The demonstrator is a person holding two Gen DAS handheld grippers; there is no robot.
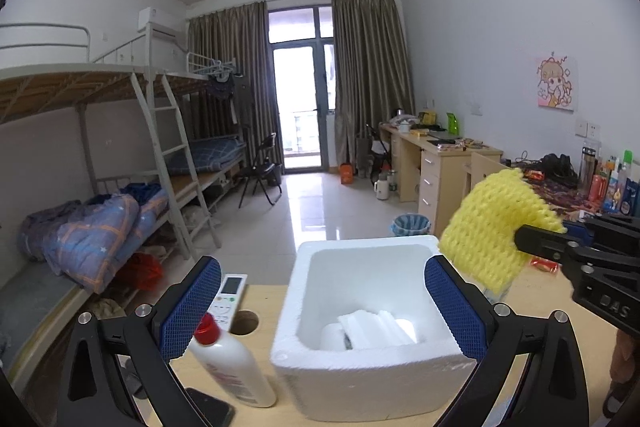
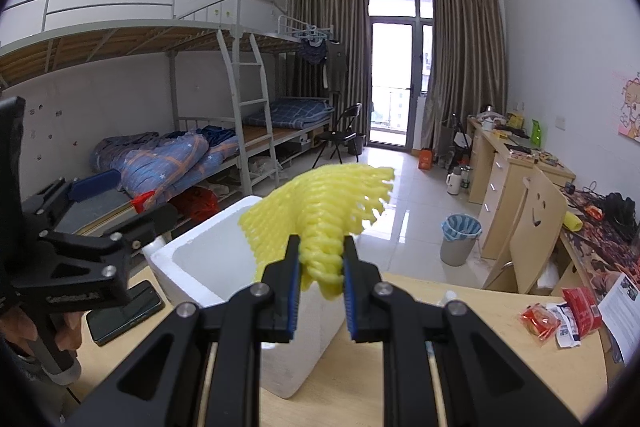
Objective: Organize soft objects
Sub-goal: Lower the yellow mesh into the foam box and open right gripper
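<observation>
Fingers on the right gripper (image 2: 320, 269) are clamped on a yellow foam net sleeve (image 2: 324, 211), the soft stretchy kind that wraps fruit. The sleeve hangs in the air just above the far right corner of the white square foam box (image 1: 372, 307), which sits on the pale wooden desk (image 1: 264, 311). The left gripper (image 1: 322, 307) has its blue fingers (image 1: 190, 307) wide apart with nothing between them. They stand on both sides of the box but do not touch it.

Inside the box there are already some white foam pieces (image 1: 372, 333). So I think the step now is to put the yellow sleeve into the box. Next, the right gripper needs to move over the middle of the box, go down a bit, and let go. The sleeve is light and springy, so it may catch on the rim.

Only the left view looks down into the box and shows the white pieces. It also shows a white plastic bottle with a red cap (image 1: 230, 363) lying to the left of the box. Only the right view shows the pinch on the sleeve up close, and red snack packets (image 2: 560, 315) lying on the desk to the right of the box.
</observation>
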